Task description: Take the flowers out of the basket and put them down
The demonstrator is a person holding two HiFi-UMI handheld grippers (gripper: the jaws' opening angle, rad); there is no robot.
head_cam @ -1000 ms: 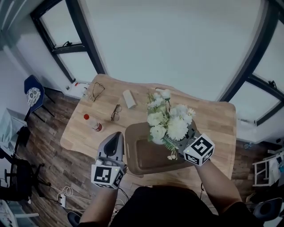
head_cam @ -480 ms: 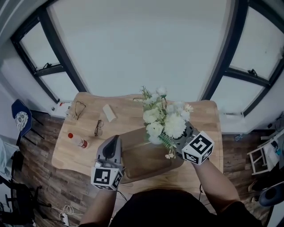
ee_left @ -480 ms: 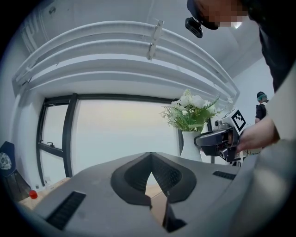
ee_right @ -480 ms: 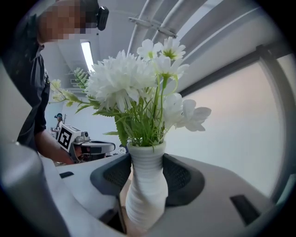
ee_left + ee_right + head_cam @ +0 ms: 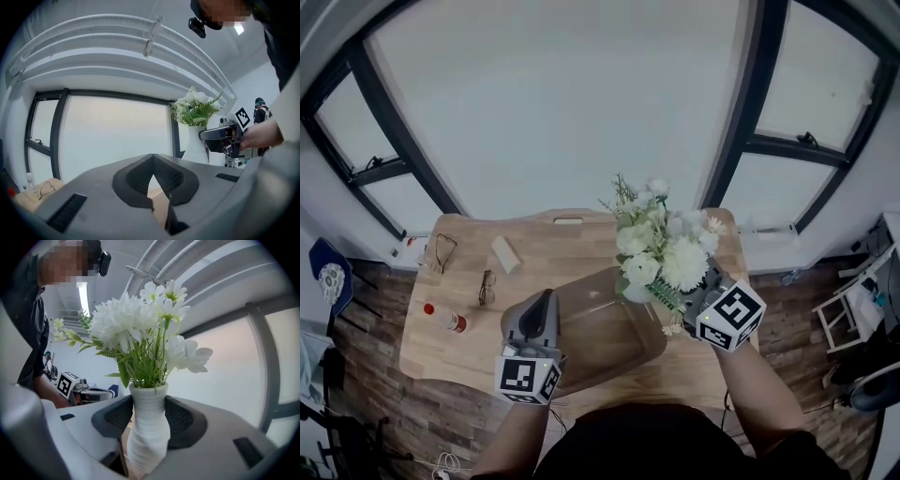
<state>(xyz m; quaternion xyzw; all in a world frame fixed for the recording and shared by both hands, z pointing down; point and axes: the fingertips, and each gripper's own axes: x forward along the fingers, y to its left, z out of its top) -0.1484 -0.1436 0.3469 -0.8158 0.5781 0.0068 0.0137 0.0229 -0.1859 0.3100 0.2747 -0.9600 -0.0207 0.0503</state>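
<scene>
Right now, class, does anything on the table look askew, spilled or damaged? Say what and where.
Only the red-capped bottle near the table's left edge: it lies on its side, though no spill shows. The vase of flowers sits upright in the right gripper.

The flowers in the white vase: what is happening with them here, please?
A person holds a gripper in each hand. The right gripper has its jaws closed on the white vase of flowers, holding it upright in the air above the far right side of the brown basket on the wooden table. The vase is out of the basket but not yet set down. The left gripper hovers over the basket's left side, jaws together and empty.
</scene>
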